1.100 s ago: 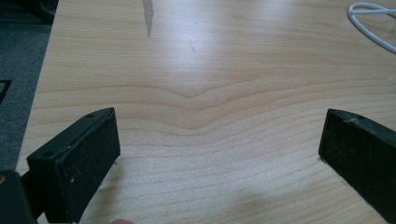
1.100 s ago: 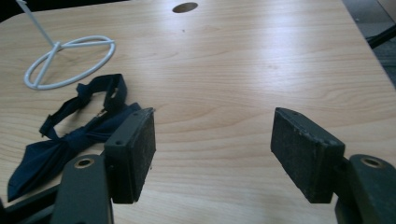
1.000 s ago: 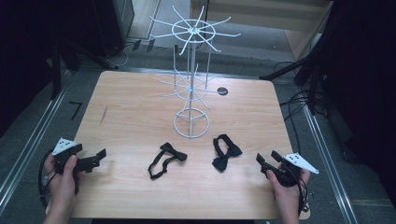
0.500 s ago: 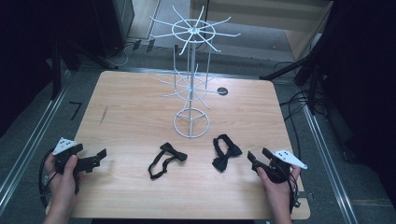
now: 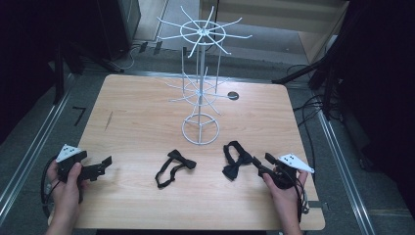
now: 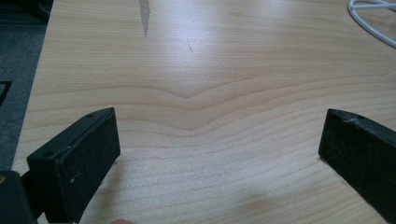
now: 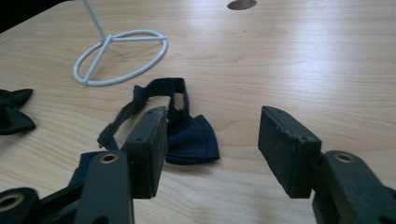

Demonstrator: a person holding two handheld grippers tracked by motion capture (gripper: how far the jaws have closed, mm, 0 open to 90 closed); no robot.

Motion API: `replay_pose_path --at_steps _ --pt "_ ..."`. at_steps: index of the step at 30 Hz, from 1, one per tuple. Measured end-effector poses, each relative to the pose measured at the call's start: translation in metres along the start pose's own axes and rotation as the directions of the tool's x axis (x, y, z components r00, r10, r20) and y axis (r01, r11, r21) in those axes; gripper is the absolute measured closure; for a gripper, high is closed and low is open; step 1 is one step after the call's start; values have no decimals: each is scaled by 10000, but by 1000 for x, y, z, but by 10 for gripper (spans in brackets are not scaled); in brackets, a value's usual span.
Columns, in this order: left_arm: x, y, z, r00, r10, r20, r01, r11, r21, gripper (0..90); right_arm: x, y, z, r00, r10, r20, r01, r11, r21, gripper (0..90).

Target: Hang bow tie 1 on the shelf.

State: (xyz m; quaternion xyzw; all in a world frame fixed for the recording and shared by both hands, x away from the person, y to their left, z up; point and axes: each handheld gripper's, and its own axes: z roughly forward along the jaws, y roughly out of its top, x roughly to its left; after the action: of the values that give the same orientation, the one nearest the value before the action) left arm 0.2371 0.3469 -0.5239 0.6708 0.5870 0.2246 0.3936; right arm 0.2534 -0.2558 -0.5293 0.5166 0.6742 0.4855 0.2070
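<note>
Near the tabletop's front right edge: navy bow tie (image 7: 189, 140), soft, light, floppy; grasp at knot. Right gripper (image 7: 212, 149) half-open, closing, empty. Left gripper (image 6: 217, 158) wide, empty.

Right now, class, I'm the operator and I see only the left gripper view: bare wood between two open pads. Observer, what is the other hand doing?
Observer: The right claw faces a navy bow tie lying just ahead of it. Its jaws have just been closing, with nothing pinched between them.
Operator: Is there any other tie?
Observer: A black bow tie lies flat on the table, left of the navy one in the high view, untouched.
Operator: Where might they hang?
Observer: A white wire stand rises behind both ties, and its hooks are bare.
</note>
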Motion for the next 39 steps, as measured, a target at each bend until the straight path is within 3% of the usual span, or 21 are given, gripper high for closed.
replay_pose_path --at_steps 6,9,11,13,15,16,18,23,26,31,34,39 --pt "0 0 0 10000 5 -6 -5 10000 0 0 12 8 12 9989 273 -375 -268 9995 142 563" --pt "0 0 0 10000 -6 -10 6 10000 -2 0 20 12 20 9993 -330 -171 337 9984 455 575" --pt "0 0 0 10000 2 3 -2 10000 -6 0 23 14 25 9992 -375 -135 382 9977 560 596" --pt "0 0 0 10000 -7 20 7 10000 -5 0 23 16 29 9997 -238 -69 241 9982 548 648" --pt "0 0 0 10000 -26 32 26 10000 -15 0 23 18 33 9994 -120 -330 145 9968 783 732" --pt "1 0 1 10000 -25 60 26 10000 -38 0 25 20 35 9983 -322 -482 364 9954 886 741" --pt "2 1 1 9999 -85 123 86 10000 -44 0 28 25 40 9977 -579 -363 616 9918 1117 742" --pt "5 1 1 9994 -298 168 300 9995 -95 0 27 34 54 9997 -183 -150 201 9908 1336 702" --pt "5 2 1 9996 -200 174 200 9998 -50 0 25 30 63 10000 0 -99 17 9841 1774 680" --pt "4 3 3 9998 -106 180 105 9999 20 0 25 25 69 10000 -49 -48 58 9778 2097 673" --pt "3 3 3 9998 -70 165 70 10000 -24 0 28 22 75 10000 -68 72 51 9751 2219 708" --pt "3 2 2 9997 -93 218 93 10000 -29 0 31 18 79 9998 -210 -14 207 9688 2469 864"
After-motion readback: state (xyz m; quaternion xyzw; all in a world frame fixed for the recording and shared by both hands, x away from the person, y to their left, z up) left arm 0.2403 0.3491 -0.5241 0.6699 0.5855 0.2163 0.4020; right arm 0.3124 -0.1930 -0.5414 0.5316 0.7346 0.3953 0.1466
